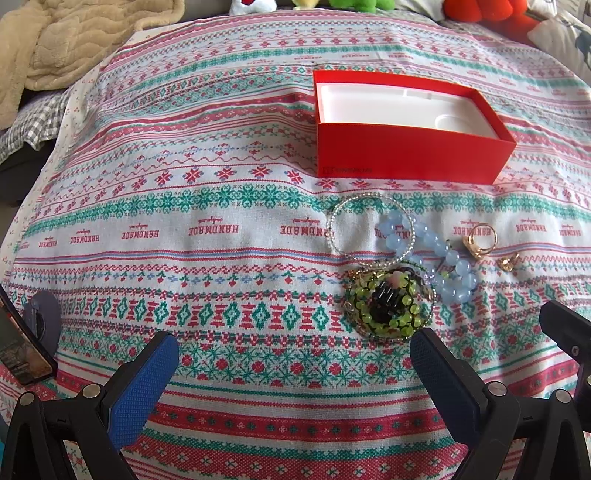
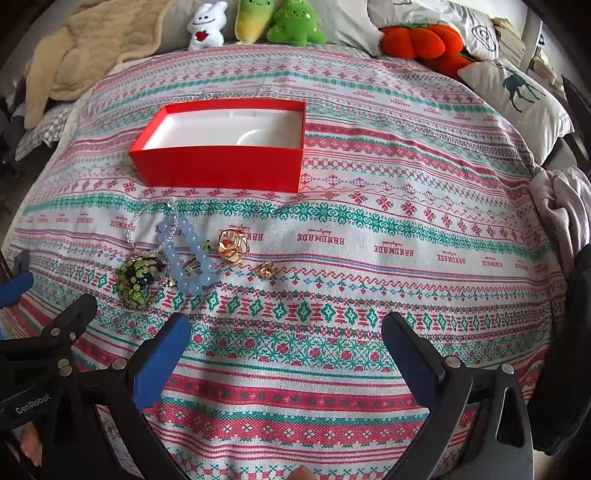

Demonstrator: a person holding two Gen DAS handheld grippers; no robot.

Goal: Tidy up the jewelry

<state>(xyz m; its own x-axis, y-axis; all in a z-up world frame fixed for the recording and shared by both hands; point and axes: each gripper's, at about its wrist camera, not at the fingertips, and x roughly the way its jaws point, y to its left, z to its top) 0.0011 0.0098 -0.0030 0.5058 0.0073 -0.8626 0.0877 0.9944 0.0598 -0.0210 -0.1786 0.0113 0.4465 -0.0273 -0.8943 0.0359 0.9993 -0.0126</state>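
An open red box (image 1: 406,155) with a white liner stands on the patterned cloth; it also shows in the right wrist view (image 2: 221,170). In front of it lie a green-and-black beaded piece (image 1: 389,304) (image 2: 138,280), a pale blue bead bracelet (image 1: 443,254) (image 2: 188,251), a clear bead bracelet (image 1: 354,225) (image 2: 147,221), a large gold ring (image 1: 480,240) (image 2: 232,245) and a small gold ring (image 1: 508,263) (image 2: 266,270). My left gripper (image 1: 293,363) is open and empty, just short of the beaded piece. My right gripper (image 2: 286,345) is open and empty, right of the jewelry.
The patterned cloth (image 2: 369,229) covers a bed. Plush toys (image 2: 255,22), an orange plush (image 2: 421,40) and a deer pillow (image 2: 517,96) line the far edge. A beige blanket (image 1: 66,40) lies far left. A grey cloth (image 2: 561,206) sits at right.
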